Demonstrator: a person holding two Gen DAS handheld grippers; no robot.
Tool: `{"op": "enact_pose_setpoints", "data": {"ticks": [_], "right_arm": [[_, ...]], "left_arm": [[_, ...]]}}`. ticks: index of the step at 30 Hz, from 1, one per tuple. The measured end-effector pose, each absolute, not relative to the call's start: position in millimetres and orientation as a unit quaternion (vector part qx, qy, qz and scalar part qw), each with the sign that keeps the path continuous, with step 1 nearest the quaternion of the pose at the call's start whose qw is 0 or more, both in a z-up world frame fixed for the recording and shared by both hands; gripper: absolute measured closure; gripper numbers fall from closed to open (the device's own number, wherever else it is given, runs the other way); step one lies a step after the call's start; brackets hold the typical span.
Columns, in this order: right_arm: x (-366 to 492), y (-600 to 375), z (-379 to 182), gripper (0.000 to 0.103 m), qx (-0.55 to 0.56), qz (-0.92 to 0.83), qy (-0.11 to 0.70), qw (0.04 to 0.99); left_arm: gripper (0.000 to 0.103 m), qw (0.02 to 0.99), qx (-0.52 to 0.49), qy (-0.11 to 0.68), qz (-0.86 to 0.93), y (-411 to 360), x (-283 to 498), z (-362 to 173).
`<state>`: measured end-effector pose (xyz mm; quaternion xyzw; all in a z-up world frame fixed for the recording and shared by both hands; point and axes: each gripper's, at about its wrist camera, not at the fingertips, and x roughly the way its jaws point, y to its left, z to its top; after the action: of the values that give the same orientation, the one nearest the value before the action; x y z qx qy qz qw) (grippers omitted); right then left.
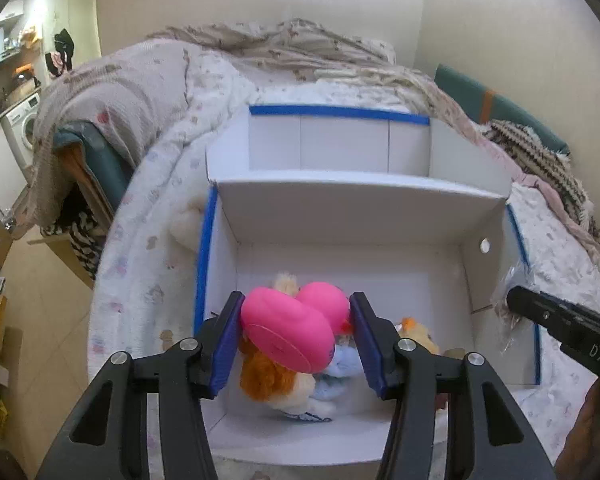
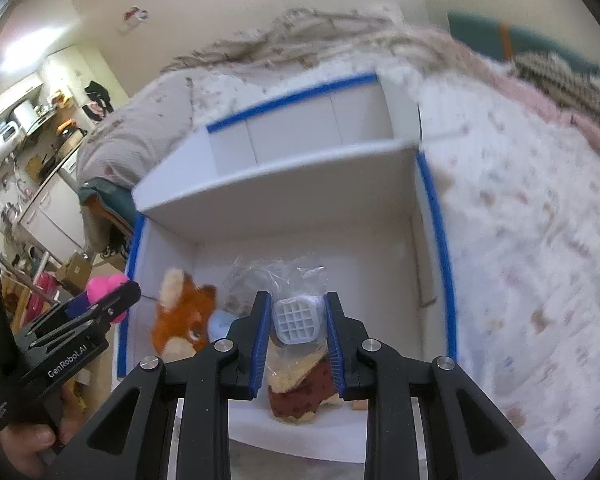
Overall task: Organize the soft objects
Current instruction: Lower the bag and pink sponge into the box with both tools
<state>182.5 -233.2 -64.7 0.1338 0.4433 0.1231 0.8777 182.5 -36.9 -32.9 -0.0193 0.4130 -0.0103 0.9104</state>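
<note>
Pink toy (image 1: 296,326) clamped crosswise in left claw (image 1: 296,340), right claw (image 2: 298,336) gripping bagged toy (image 2: 298,320) upright.

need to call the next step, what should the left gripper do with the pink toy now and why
Probably lower it a little and open. The left gripper is shut on the pink toy, above the orange plush inside the white box.

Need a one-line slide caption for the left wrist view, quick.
Left gripper holds a pink squishy toy above plush toys inside the white box.
</note>
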Motion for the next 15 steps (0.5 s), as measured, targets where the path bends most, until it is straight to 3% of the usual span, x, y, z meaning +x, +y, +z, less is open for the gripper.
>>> {"op": "enact_pose_setpoints", "data": {"ticks": [15], "right_arm": [[204.0, -225.3, -131.1, 0.075, 0.091, 0.077, 0.530, 0.839]], "left_arm": [[0.054, 0.890, -0.013, 0.454, -0.036, -51.4, 198.3, -93.4]]}}
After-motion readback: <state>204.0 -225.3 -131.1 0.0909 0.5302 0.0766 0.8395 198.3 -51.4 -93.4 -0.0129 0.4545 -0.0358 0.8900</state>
